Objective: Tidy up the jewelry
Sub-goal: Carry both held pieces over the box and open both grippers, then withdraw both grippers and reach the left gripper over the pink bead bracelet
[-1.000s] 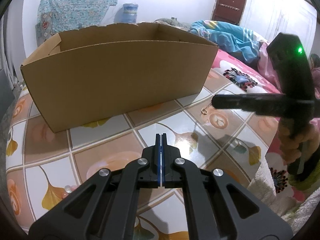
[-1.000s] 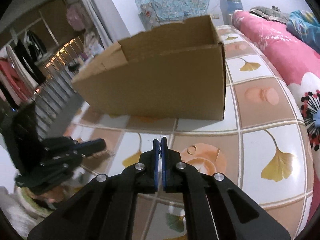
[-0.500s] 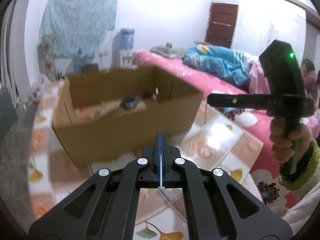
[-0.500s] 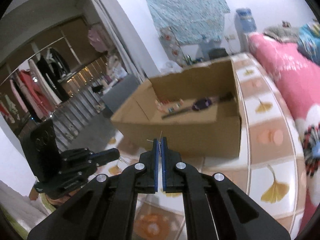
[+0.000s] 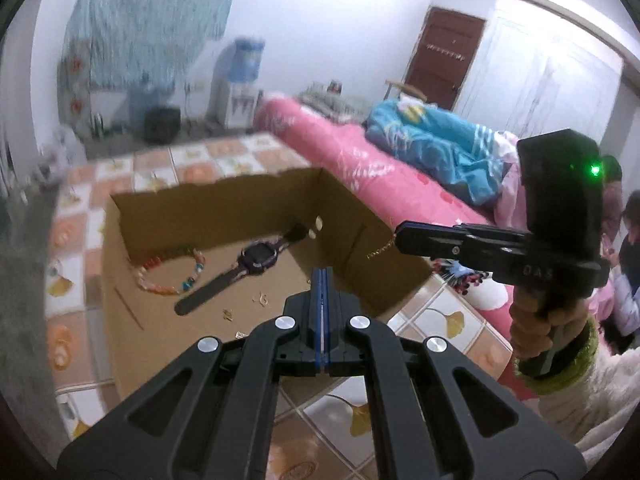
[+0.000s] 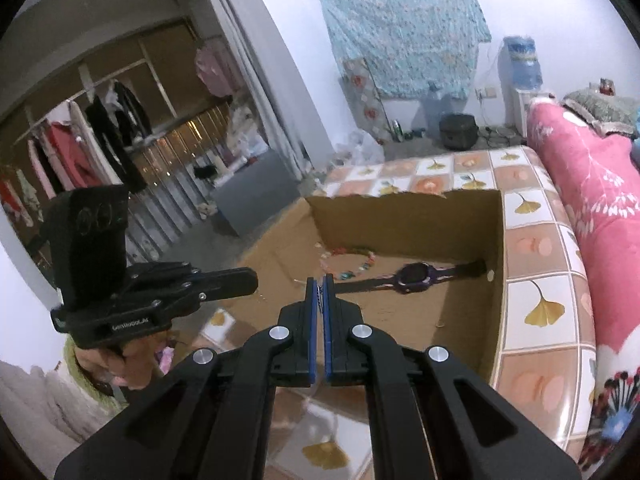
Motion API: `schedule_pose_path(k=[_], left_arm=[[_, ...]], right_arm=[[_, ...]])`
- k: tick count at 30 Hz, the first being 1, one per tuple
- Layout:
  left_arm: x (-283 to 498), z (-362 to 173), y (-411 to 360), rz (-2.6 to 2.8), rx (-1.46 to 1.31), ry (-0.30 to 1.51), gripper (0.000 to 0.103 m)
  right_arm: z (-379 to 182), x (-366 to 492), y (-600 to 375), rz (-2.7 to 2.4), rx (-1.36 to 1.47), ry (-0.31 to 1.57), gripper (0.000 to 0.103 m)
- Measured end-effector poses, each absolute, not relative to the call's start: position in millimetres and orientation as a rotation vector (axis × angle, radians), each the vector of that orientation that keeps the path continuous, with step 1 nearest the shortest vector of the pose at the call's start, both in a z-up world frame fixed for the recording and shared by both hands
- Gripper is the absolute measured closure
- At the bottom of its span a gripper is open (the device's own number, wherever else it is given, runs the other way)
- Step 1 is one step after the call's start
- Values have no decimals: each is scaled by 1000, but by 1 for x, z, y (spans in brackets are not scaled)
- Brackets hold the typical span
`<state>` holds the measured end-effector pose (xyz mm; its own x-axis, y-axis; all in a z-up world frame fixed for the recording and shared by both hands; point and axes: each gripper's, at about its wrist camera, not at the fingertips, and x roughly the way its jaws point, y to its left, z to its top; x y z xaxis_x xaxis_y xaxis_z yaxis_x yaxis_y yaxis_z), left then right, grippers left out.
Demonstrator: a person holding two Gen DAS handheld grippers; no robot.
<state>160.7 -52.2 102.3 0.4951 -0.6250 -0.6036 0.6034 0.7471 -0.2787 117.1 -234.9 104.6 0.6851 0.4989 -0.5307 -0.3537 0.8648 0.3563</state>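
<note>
Above, two handheld grippers are seen poised over an open cardboard box (image 5: 360, 248) on a tiled tabletop (image 5: 440, 320). The left gripper (image 5: 321, 276) is shown with its jaws pressed together and nothing visible between them. At three o'clock in its view, the right gripper (image 5: 400, 236) is clamped on a thin gold chain (image 5: 380, 250), which is seen dangling from its tip over the box's right wall. On the box floor, a purple watch (image 5: 256, 262) is laid at twelve o'clock from the left gripper, with a beaded bracelet (image 5: 172, 276) at ten o'clock. Small gold pieces (image 5: 262, 299) are scattered nearby.
</note>
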Motion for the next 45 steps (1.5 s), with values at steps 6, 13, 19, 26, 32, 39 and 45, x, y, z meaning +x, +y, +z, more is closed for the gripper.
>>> schedule_pose_path(k=[6, 13, 19, 26, 32, 39, 45], left_arm=[[201, 65, -70, -721, 2, 885, 103], [228, 37, -71, -681, -52, 1004, 86], [228, 35, -64, -646, -55, 997, 62], [212, 56, -49, -624, -42, 933, 45], [174, 93, -17, -582, -35, 821, 27], [121, 109, 41, -467, -81, 754, 15], [78, 67, 71, -345, -122, 884, 13]], right_arm=[[82, 154, -236, 453, 210, 753, 100], [62, 176, -235, 429, 194, 810, 99], [59, 178, -237, 423, 195, 810, 98], [72, 165, -245, 402, 217, 765, 83], [96, 134, -253, 397, 227, 686, 72], [114, 80, -258, 397, 245, 616, 44], [88, 33, -252, 355, 232, 652, 34]])
